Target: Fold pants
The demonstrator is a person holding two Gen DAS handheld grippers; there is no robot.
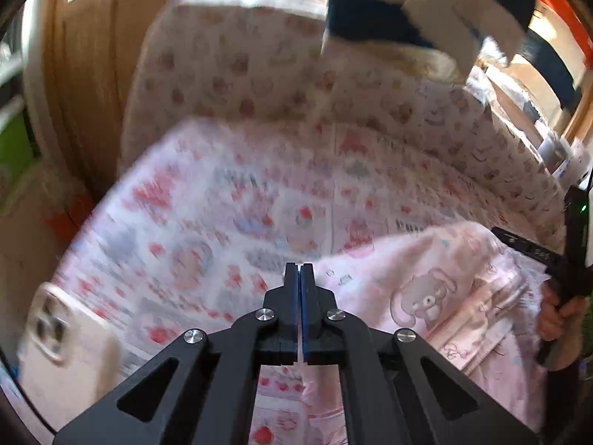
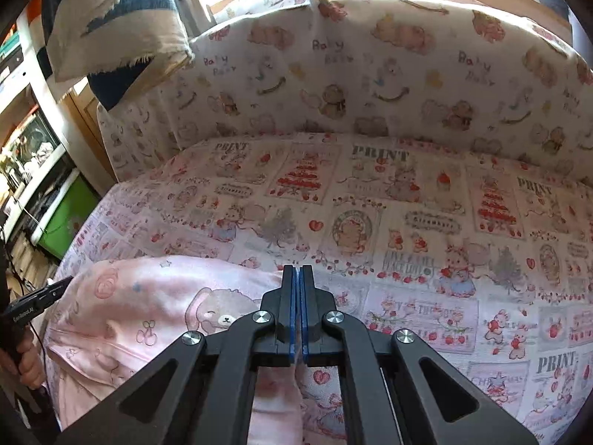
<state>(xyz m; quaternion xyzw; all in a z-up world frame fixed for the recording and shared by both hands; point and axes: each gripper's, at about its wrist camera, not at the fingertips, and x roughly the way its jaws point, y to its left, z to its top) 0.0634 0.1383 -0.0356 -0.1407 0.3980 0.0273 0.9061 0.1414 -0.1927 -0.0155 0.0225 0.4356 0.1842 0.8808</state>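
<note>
Pink pants (image 1: 426, 296) with a bear print lie bunched on the printed bedsheet (image 1: 222, 222), to the right in the left wrist view and at the lower left (image 2: 148, 296) in the right wrist view. My left gripper (image 1: 299, 270) is shut, with a thin fold of the pink cloth pinched between its blue pads at the pants' left edge. My right gripper (image 2: 297, 270) is shut too, gripping pink cloth at the pants' right edge. Each view catches the other gripper at its rim: the right one (image 1: 498, 230) and the left one (image 2: 68, 280), each held by a hand.
A phone in a pale case (image 1: 63, 337) lies on the sheet at the left. A padded bear-print backrest (image 2: 370, 74) rises behind the bed. A cream and navy cushion (image 2: 118, 29) hangs over its corner. A green box (image 2: 63, 218) and shelves stand beside the bed.
</note>
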